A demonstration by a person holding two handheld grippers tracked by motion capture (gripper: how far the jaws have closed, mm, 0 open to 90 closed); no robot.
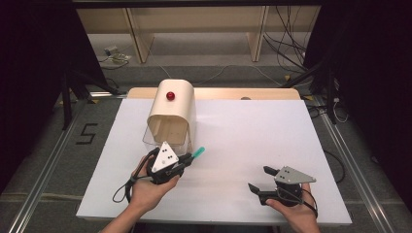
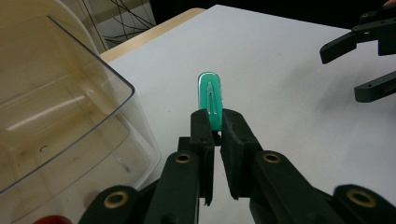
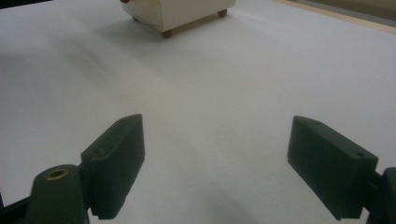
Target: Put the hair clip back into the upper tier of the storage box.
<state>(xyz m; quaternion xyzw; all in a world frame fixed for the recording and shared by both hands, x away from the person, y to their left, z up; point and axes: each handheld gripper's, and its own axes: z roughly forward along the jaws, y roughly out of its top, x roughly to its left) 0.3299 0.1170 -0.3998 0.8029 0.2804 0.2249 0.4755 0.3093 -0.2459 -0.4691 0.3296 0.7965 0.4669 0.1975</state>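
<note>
My left gripper [image 1: 187,158] is shut on a small green clip-like piece [image 1: 197,152], which sticks out past the jaws toward the right of the box. In the left gripper view the green piece [image 2: 211,96] rises between the black fingertips [image 2: 201,128], above the white table. A cream box with a red knob [image 1: 170,95] and a clear plastic drawer [image 1: 165,141] pulled out toward me stands just behind that hand; the drawer [image 2: 56,116] looks empty. My right gripper [image 1: 260,178] rests near the front right of the table, open, with nothing between its fingers [image 3: 116,156].
A white sheet [image 1: 243,136] covers the table, whose wooden edge [image 1: 218,92] shows at the back. The box's small brown feet [image 3: 166,33] show far ahead in the right gripper view. Cables and wooden shelving lie on the floor beyond.
</note>
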